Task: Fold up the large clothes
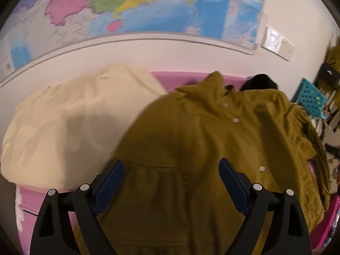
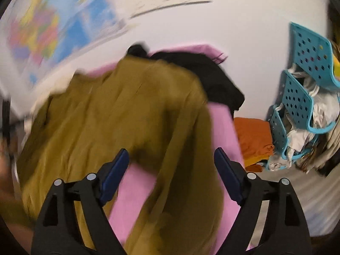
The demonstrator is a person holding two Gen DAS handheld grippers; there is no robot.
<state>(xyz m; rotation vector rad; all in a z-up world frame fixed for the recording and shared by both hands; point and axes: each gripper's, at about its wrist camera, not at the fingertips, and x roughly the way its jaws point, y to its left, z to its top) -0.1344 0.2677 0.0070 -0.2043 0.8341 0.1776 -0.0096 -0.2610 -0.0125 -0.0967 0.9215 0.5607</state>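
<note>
A large olive-green jacket (image 1: 201, 140) with white snap buttons lies spread on a pink bed (image 1: 170, 78). My left gripper (image 1: 171, 165) hovers over its lower part, jaws wide apart, with nothing pinched between the blue pads. In the right wrist view the same jacket (image 2: 102, 114) is blurred, and one sleeve (image 2: 180, 148) runs down over the pink sheet (image 2: 136, 191). My right gripper (image 2: 171, 157) stands open above that sleeve and the sheet, holding nothing.
A cream garment (image 1: 70, 123) lies on the bed's left half. A black garment (image 2: 201, 74) sits at the bed's far end. Beside the bed are orange folded cloth (image 2: 252, 136) and a teal perforated rack (image 2: 301, 97) with clutter. A map (image 1: 131, 6) hangs on the wall.
</note>
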